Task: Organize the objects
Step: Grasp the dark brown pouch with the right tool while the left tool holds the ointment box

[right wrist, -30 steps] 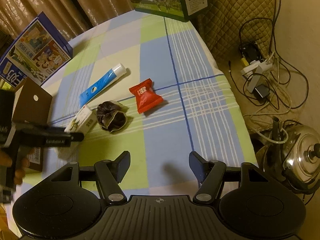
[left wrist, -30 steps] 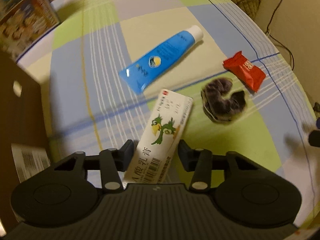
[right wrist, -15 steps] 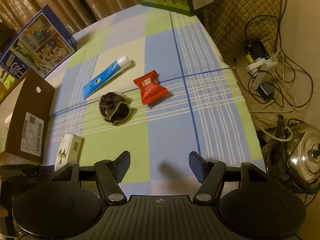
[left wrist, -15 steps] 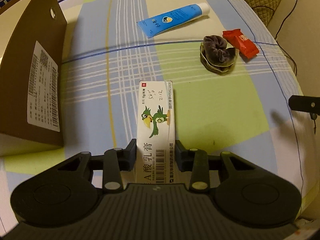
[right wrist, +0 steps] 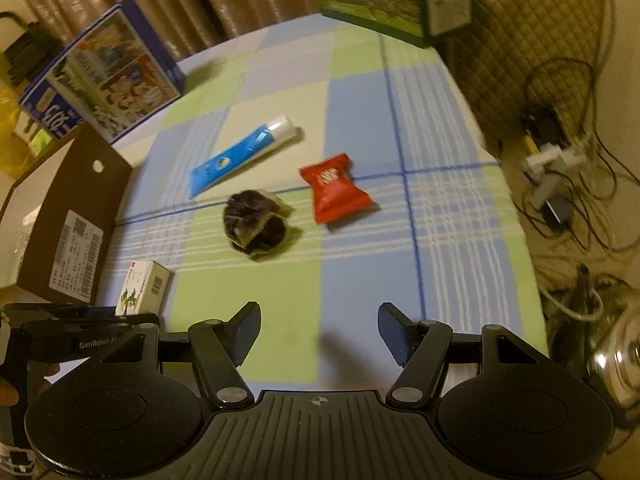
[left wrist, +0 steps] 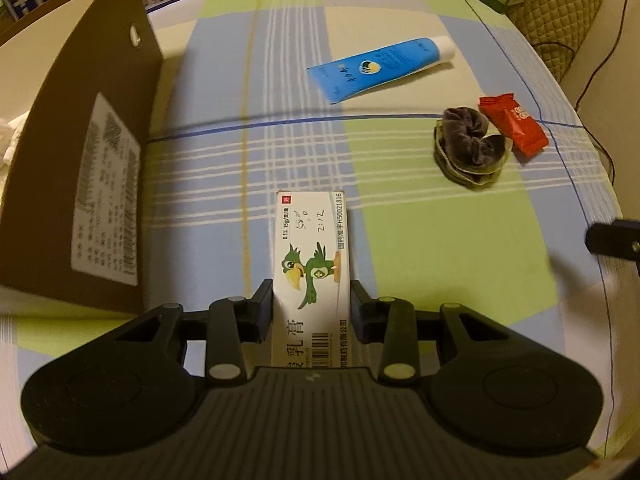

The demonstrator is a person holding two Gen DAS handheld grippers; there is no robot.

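One small ointment carton [left wrist: 312, 264] is pinched at its near end by the left gripper [left wrist: 311, 312], just right of the brown box [left wrist: 80, 160]. It looks light but crushable, so the side walls suit it. The right gripper [right wrist: 318, 330] hangs spread and empty.

left gripper [left wrist: 312, 312]: clamped on parrot carton [left wrist: 311, 264]
brown box [left wrist: 80, 184]: left of carton
blue tube [left wrist: 380, 67], dark scrunchie [left wrist: 470, 148], red packet [left wrist: 514, 124]: on checked cloth [left wrist: 432, 240]
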